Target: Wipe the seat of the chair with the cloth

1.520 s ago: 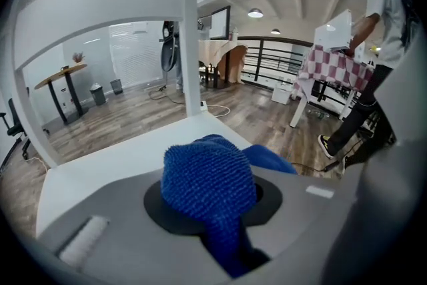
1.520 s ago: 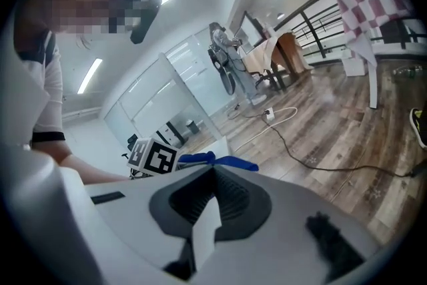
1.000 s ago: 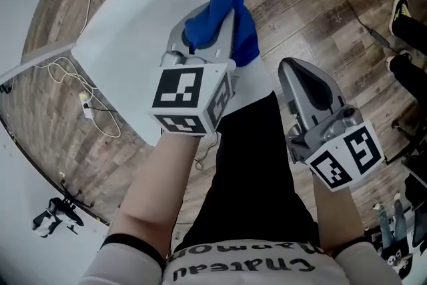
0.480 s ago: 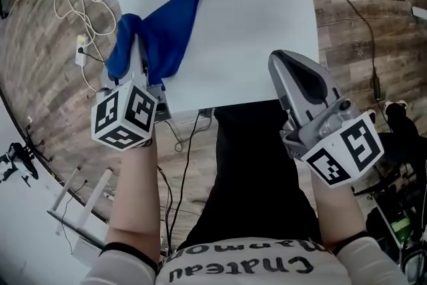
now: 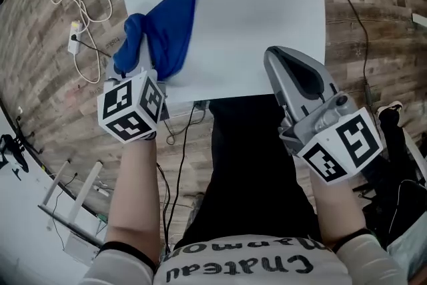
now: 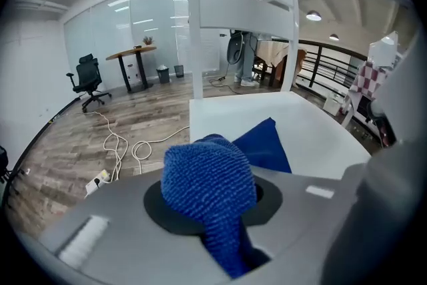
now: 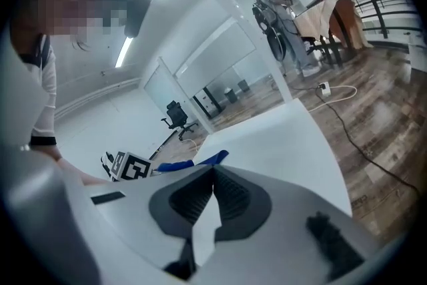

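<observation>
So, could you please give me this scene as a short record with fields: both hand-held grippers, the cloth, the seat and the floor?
Left hand-held gripper: shut on one bunched end of the blue cloth, at the seat's near left edge
Cloth: the rest lies spread on the left part of the seat
Chair seat: white, bare apart from the cloth
Right hand-held gripper: jaws together, empty, near the seat's near right edge, apart from the cloth
Floor: wood-look, with a white cable left of the chair

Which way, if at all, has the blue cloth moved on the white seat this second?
Yes: the blue cloth went from the white chair seat's right edge to its left edge, near the front corner.
</observation>
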`<action>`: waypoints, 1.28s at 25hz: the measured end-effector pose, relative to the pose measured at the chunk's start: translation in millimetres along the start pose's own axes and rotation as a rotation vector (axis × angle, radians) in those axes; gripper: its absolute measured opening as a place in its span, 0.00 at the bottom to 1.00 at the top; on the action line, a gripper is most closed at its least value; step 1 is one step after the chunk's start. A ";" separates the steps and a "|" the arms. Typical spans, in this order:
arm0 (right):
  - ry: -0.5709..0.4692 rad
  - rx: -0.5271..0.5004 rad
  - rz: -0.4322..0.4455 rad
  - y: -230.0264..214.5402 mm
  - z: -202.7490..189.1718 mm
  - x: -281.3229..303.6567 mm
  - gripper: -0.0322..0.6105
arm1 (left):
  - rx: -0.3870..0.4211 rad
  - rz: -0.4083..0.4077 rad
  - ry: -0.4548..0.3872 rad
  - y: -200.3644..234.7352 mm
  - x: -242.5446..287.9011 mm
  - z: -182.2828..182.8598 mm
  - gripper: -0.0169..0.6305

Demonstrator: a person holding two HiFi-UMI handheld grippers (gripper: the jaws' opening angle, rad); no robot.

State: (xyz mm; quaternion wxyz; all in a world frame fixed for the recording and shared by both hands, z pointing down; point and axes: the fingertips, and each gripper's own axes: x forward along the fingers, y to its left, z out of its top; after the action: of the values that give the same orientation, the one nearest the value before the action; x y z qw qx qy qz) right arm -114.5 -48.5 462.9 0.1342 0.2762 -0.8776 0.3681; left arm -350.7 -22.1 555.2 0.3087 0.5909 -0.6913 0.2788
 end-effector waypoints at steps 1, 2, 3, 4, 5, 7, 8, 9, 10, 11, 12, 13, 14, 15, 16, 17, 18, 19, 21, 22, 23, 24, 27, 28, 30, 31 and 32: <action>-0.005 0.011 -0.009 -3.1 0.1 -1.4 0.07 | 0.007 -0.011 0.010 -5.7 2.1 1.4 0.17; -0.013 0.022 -0.018 -5.8 0.0 -3.2 0.07 | 0.022 -0.025 0.019 -12.7 4.4 3.1 0.17; -0.024 0.034 -0.027 -8.1 -0.2 -5.3 0.07 | 0.043 -0.042 0.026 -20.7 6.6 5.1 0.17; -0.036 0.045 -0.036 -10.6 -0.2 -7.8 0.07 | 0.067 -0.062 0.031 -29.2 9.0 7.6 0.17; -0.049 0.055 -0.045 -13.6 0.3 -10.8 0.07 | 0.088 -0.079 0.034 -38.0 11.5 10.5 0.17; -0.072 0.074 -0.068 -22.8 2.5 -19.4 0.07 | 0.112 -0.108 0.034 -55.9 16.9 17.5 0.17; -0.084 0.085 -0.082 -28.6 3.3 -25.1 0.07 | 0.120 -0.123 0.033 -65.6 19.6 21.2 0.17; -0.098 0.097 -0.100 -34.8 3.2 -31.5 0.07 | 0.131 -0.140 0.031 -76.0 22.2 24.5 0.16; -0.113 0.109 -0.120 -41.1 2.2 -38.6 0.07 | 0.146 -0.160 0.028 -87.5 24.7 27.0 0.16; -0.129 0.120 -0.141 -47.4 0.3 -46.1 0.07 | 0.163 -0.183 0.024 -100.0 27.0 28.8 0.17; -0.146 0.131 -0.162 -53.6 -2.0 -53.8 0.07 | 0.181 -0.208 0.018 -113.5 29.2 30.2 0.16; -0.161 0.142 -0.182 -59.9 -4.6 -61.5 0.07 | 0.198 -0.234 0.012 -127.7 31.6 31.9 0.16; -0.176 0.154 -0.200 -66.3 -7.5 -69.0 0.07 | 0.214 -0.260 0.006 -142.6 34.1 33.8 0.16; -0.190 0.167 -0.218 -72.8 -10.7 -76.3 0.07 | 0.229 -0.286 -0.001 -157.9 36.9 35.7 0.16; -0.205 0.180 -0.237 -79.3 -14.1 -83.6 0.07 | 0.245 -0.311 -0.008 -173.7 39.5 37.6 0.16; -0.219 0.192 -0.255 -85.5 -17.1 -91.0 0.07 | 0.262 -0.336 -0.017 -189.7 41.8 39.8 0.16; -0.232 0.203 -0.271 -91.1 -18.9 -98.4 0.07 | 0.278 -0.360 -0.026 -205.6 43.3 42.6 0.16; -0.243 0.214 -0.287 -95.9 -19.8 -105.7 0.07 | 0.291 -0.382 -0.035 -221.0 44.3 46.2 0.16; -0.259 0.234 -0.316 -104.0 -22.1 -118.7 0.07 | 0.303 -0.424 -0.047 -248.8 45.8 53.5 0.16; -0.266 0.245 -0.331 -107.6 -24.4 -124.9 0.07 | 0.309 -0.444 -0.051 -262.0 46.5 56.2 0.16; -0.274 0.256 -0.346 -111.3 -27.4 -131.2 0.07 | 0.319 -0.465 -0.054 -275.5 47.2 58.2 0.16; -0.283 0.268 -0.361 -115.0 -30.4 -137.8 0.07 | 0.334 -0.486 -0.057 -289.3 47.7 59.3 0.16; -0.313 0.292 -0.399 -124.9 -35.7 -155.4 0.07 | 0.376 -0.545 -0.065 -328.5 48.6 62.2 0.16; -0.319 0.296 -0.407 -127.7 -35.8 -160.1 0.07 | 0.380 -0.560 -0.066 -339.5 48.7 63.5 0.16; -0.326 0.299 -0.421 -132.5 -34.7 -168.2 0.07 | 0.376 -0.586 -0.065 -358.2 47.6 65.1 0.16; -0.328 0.301 -0.427 -134.4 -34.2 -171.6 0.07 | 0.377 -0.599 -0.064 -366.6 46.5 64.7 0.16; -0.329 0.301 -0.431 -135.9 -33.6 -174.1 0.07 | 0.381 -0.614 -0.061 -374.4 45.0 63.7 0.16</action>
State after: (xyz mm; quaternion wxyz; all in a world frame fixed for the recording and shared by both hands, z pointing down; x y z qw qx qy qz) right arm 107.2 -35.4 487.5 0.0227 0.5286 -0.7443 0.4074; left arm 8.4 -153.7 555.3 0.2415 0.8260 -0.4261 0.2790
